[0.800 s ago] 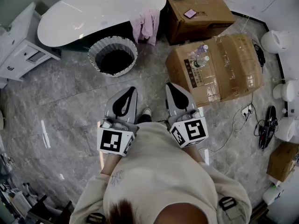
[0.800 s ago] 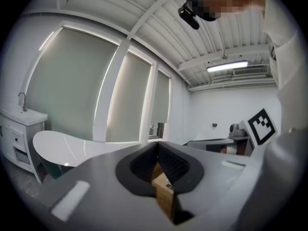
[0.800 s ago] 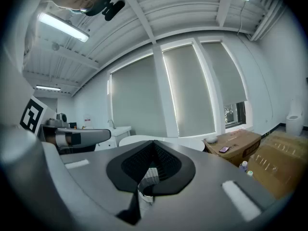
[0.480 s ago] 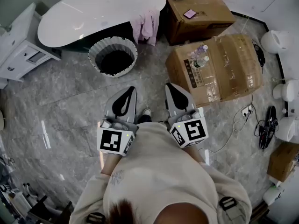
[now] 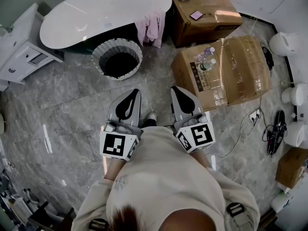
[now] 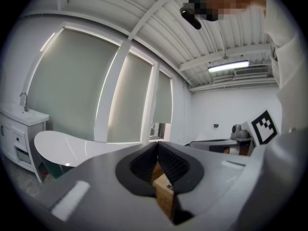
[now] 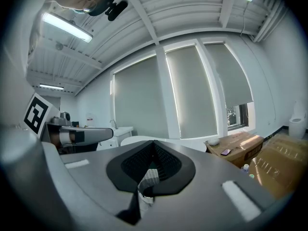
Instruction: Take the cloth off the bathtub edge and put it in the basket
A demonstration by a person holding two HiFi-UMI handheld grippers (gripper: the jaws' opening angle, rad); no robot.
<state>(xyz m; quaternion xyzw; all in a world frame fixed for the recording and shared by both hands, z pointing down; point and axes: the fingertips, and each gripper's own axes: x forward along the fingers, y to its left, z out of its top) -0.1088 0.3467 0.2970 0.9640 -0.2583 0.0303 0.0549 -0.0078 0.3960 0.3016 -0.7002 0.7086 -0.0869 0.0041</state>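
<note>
Cloth [image 5: 150, 27], pink and bunched, hangs over the bathtub [image 5: 96, 8] edge, ahead of the two grippers and roughly between their lines; nothing of the task appears done. The basket [image 5: 117, 57] stands on the floor against the tub, ahead and a little left of the left gripper [image 5: 134, 92], just beside the cloth, showing only a dark inside. Both tools are held level at the person's waist, well short of cloth and basket. The left gripper's jaws meet at their tips with nothing between them; the right gripper [image 5: 174, 88] is likewise closed and empty. Left to do, by this reading: step in, part one pair of jaws, take the cloth, carry it the short way to the basket and release.

Tiled floor [image 5: 72, 109] lies open ahead of both grippers, a free lane to the tub. Close on the right gripper's right, a large cardboard box [image 5: 236, 71] with bottles [image 5: 206, 57] on top crowds the path. A second box [image 5: 204, 13] sits beyond, right beside the cloth, so that side looks tight. A white cabinet [image 5: 21, 52] stands far off the left gripper's left. Cables [image 5: 243, 126] trail on the floor behind and to the right, a likely trip risk.
</note>
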